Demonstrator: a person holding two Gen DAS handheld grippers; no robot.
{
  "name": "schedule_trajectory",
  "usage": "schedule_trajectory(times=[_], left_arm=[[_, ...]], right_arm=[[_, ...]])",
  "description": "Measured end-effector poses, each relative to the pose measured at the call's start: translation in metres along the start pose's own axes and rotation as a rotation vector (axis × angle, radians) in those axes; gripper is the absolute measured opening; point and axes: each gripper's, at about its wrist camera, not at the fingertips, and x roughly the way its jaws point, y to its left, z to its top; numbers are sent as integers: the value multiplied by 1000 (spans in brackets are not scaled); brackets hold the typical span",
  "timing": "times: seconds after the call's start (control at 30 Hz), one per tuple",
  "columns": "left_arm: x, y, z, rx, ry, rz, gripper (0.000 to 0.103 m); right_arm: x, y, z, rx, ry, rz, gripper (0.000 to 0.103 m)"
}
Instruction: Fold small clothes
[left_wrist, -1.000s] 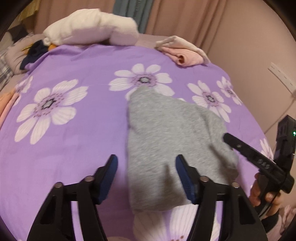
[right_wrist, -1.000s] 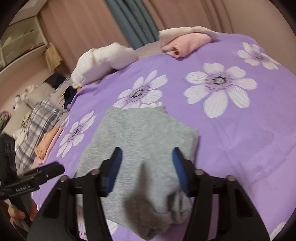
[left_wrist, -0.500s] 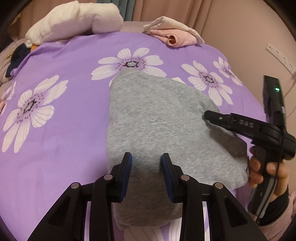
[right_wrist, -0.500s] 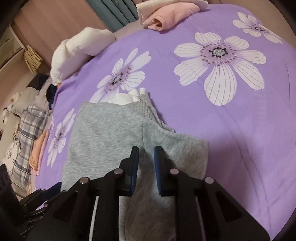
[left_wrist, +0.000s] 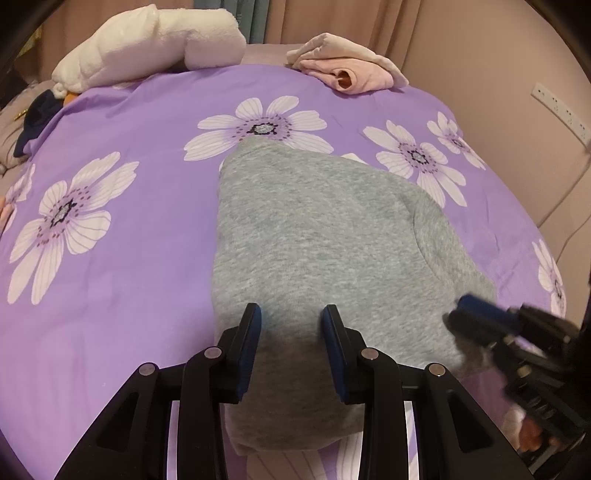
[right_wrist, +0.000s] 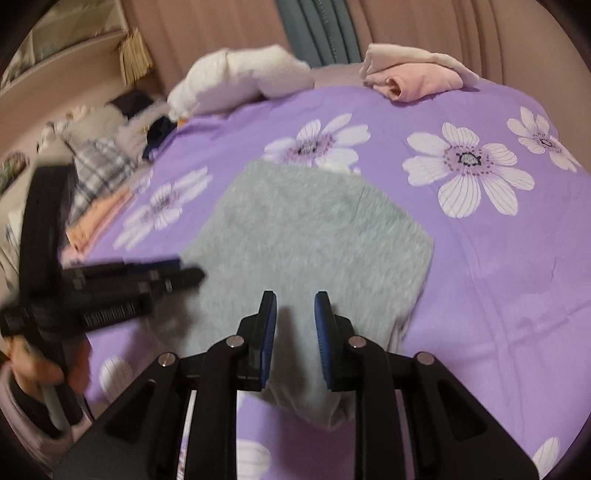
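One folded grey fleece garment (left_wrist: 317, 258) lies thick and rumpled on my purple flowered bedspread (left_wrist: 110, 206). My left gripper (left_wrist: 291, 343) hovers parted over its near edge; my right gripper (right_wrist: 295, 332), narrowly apart, empty, hangs above its near corner.

Your folded garment (left_wrist: 314, 266) lies mid-bed (left_wrist: 129, 221); behind it sit the pillow (left_wrist: 147, 40) at left and a clothes bundle (left_wrist: 347, 70) at right
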Motion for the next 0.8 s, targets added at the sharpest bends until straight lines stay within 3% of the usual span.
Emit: schedule_trajectory(times=[0.1,0.27,0.33,0.43,0.53,0.7,0.8], left_arm=[[0,-1,-1,0,-5,6,33],[-13,-2,-5,-23,-13,20,35],[-23,-2,-7,-33,-24,36,44],[-37,-3,-9,-35,-40,54,71],[-56,-6,-12,-28,-56,63,72],[-76,-8,-16,-33,-66,72,73],[-87,-8,-17,-48,-69,76,87]], right_arm=[[14,-6,-8,17,52,-19,20],[0,-1,-8,23,30,-21,24],[-12,2,-9,30,16,-2,42],[-29,9,-10,34,-15,-14,63],[-45,16,-11,26,-36,-27,73],[-64,26,-11,7,-67,-46,79],[-77,32,-10,-2,-85,-52,85]])
